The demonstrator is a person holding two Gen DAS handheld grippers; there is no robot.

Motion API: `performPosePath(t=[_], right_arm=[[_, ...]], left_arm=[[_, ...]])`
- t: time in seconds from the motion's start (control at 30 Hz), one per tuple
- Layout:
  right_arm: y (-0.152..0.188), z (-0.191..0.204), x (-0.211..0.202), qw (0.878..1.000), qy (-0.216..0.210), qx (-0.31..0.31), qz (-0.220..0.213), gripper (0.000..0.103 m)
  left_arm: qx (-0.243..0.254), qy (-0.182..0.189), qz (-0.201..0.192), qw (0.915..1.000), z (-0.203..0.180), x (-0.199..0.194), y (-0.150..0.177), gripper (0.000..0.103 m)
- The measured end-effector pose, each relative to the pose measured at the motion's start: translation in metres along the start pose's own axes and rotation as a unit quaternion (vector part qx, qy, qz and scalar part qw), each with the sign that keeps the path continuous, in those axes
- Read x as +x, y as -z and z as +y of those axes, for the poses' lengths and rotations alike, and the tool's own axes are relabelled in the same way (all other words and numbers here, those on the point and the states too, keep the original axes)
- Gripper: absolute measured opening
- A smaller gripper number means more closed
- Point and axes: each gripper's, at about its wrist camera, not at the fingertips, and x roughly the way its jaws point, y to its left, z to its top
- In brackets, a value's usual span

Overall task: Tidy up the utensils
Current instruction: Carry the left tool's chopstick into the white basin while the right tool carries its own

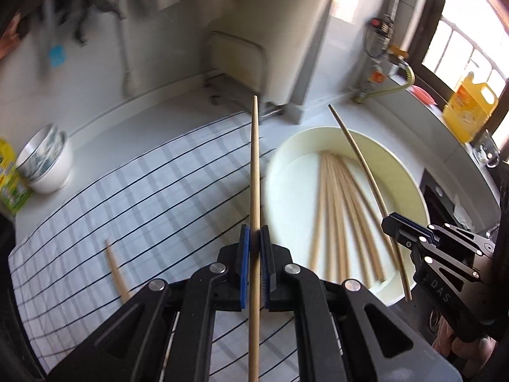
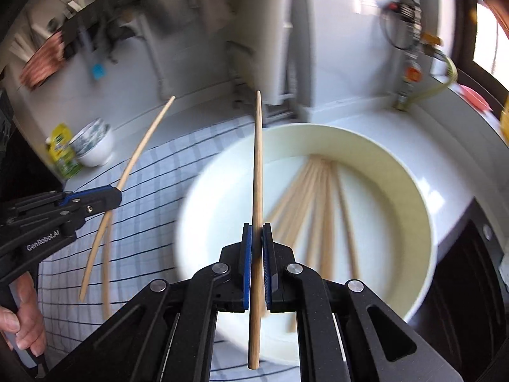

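Chopsticks lie fanned in a white basin on the worktop, their far ends bunched near the back wall of the basin. The left hand-held gripper pinches one chopstick between its blue pads, the stick running straight away from the camera above a checked cloth. The right hand-held gripper is pressed together on another chopstick, held above the basin. In the right wrist view, a hand grips the left handle. One more chopstick lies on the cloth, left of the basin. Stacked bowls stand on the worktop at the cloth's far left, just beside a green packet. A yellow jug stands by the window.
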Motion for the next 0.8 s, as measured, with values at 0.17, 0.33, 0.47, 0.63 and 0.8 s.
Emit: performPosePath(t=[0.17, 0.33, 0.47, 0.63, 0.8], right_arm=[[0.002, -0.052, 0.007, 0.999, 0.027, 0.033, 0.013, 0.006], [0.005, -0.081, 0.021, 0.998, 0.027, 0.047, 0.029, 0.006], [0.007, -0.09, 0.035, 0.997, 0.017, 0.054, 0.043, 0.006], [0.008, -0.094, 0.05, 0.997, 0.008, 0.055, 0.056, 0.006], [0.01, -0.096, 0.058, 0.996, 0.005, 0.058, 0.066, 0.006]], left_arm=[[0.03, 0.019, 0.011, 0.9993, -0.047, 0.033, -0.021, 0.007], [0.043, 0.025, 0.029, 0.9983, -0.076, 0.067, -0.031, 0.007], [0.055, 0.022, 0.048, 0.9971, -0.09, 0.089, -0.033, 0.007], [0.057, 0.015, 0.064, 0.9962, -0.096, 0.108, -0.032, 0.007], [0.055, 0.009, 0.076, 0.9955, -0.097, 0.118, -0.03, 0.008]])
